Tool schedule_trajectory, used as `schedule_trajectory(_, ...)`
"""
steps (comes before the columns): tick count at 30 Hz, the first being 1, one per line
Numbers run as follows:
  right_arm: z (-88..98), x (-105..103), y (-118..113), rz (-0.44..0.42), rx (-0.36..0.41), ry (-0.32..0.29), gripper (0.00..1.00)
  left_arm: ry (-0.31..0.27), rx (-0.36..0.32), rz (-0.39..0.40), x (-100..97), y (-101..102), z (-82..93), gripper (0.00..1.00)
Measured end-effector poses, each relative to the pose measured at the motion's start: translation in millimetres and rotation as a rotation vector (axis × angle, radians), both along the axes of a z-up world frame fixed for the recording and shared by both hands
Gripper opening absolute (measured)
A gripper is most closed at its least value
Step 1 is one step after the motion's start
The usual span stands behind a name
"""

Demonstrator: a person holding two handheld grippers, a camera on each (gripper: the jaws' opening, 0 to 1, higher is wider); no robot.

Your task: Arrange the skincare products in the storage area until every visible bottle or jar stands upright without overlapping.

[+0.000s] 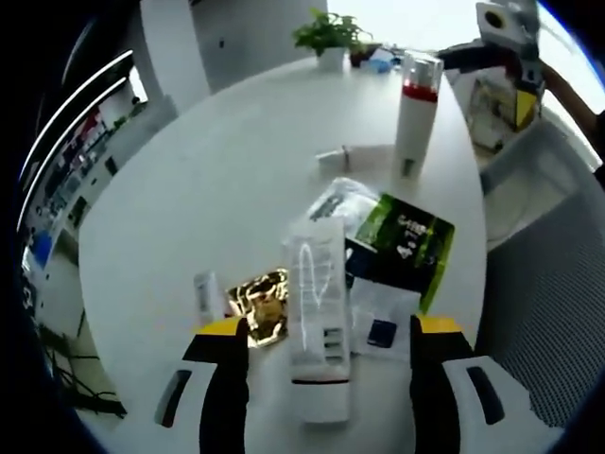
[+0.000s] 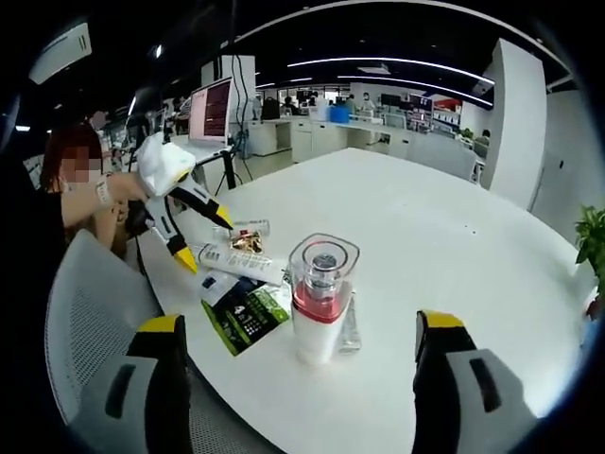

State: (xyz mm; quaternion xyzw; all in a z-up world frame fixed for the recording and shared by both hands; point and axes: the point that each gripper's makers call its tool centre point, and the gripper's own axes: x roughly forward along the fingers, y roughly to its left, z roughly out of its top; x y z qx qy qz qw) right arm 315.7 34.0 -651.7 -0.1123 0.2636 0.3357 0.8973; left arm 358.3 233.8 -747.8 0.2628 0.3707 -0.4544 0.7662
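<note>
On the round white table [image 1: 217,180], the left gripper [image 1: 329,378] hovers with its yellow-tipped black fingers [image 1: 225,369] spread wide and grasping nothing. Between them, near the camera, lies a long white squeeze tube with a flat cap [image 1: 317,322], flat on its side and clear of both fingers (whether they graze it cannot be told). Just left of the tube sits a small gold foil sachet [image 1: 260,305], and beside that a little white sample tube [image 1: 205,293]. To the right, partly under the tube, lie a green and black flat packet [image 1: 406,236] and a white leaflet [image 1: 383,317]; a clear plastic pouch [image 1: 340,200] rests just beyond.

Farther off, a tall white bottle with a red band and clear cap [image 1: 417,112] stands upright, with a small white tube [image 1: 333,157] lying to its left. A potted green plant [image 1: 328,38] stands at the far edge.

In the right gripper view, the right gripper [image 2: 298,397] is also released, and the upright bottle [image 2: 319,303] stands between its open fingers [image 2: 161,374], a little ahead of them and touching neither.
</note>
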Motion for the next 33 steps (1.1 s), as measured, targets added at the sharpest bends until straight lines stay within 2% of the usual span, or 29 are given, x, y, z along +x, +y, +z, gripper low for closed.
schedule_trajectory(3,0.0,0,0,-0.007,0.011,0.005,1.00,-0.012,0.007,-0.015,2.3,-3,-2.4,0.56)
schedule_trajectory(6,-3.2,0,-3,-0.012,-0.023,0.006,1.00,-0.010,0.002,-0.007,6.2,-6,-4.0,0.51)
schedule_trajectory(9,-2.1,-1,-2,-0.015,0.002,0.010,1.00,0.004,0.007,0.000,9.3,-8,-7.8,0.48)
schedule_trajectory(13,-4.3,0,-5,-0.017,-0.006,0.015,1.00,0.028,0.028,0.006,13.4,-10,-16.2,0.45)
schedule_trajectory(19,-4.9,-1,-5,-0.020,0.005,0.020,1.00,0.011,0.048,0.018,19.5,-14,-18.7,0.41)
schedule_trajectory(30,-8.2,-3,-8,-0.030,0.006,0.038,0.88,0.022,0.078,0.004,20.2,-18,-27.0,0.36)
schedule_trajectory(33,-7.3,-2,-9,-0.036,0.011,0.033,0.86,0.014,0.065,0.012,20.6,-19,-26.5,0.35)
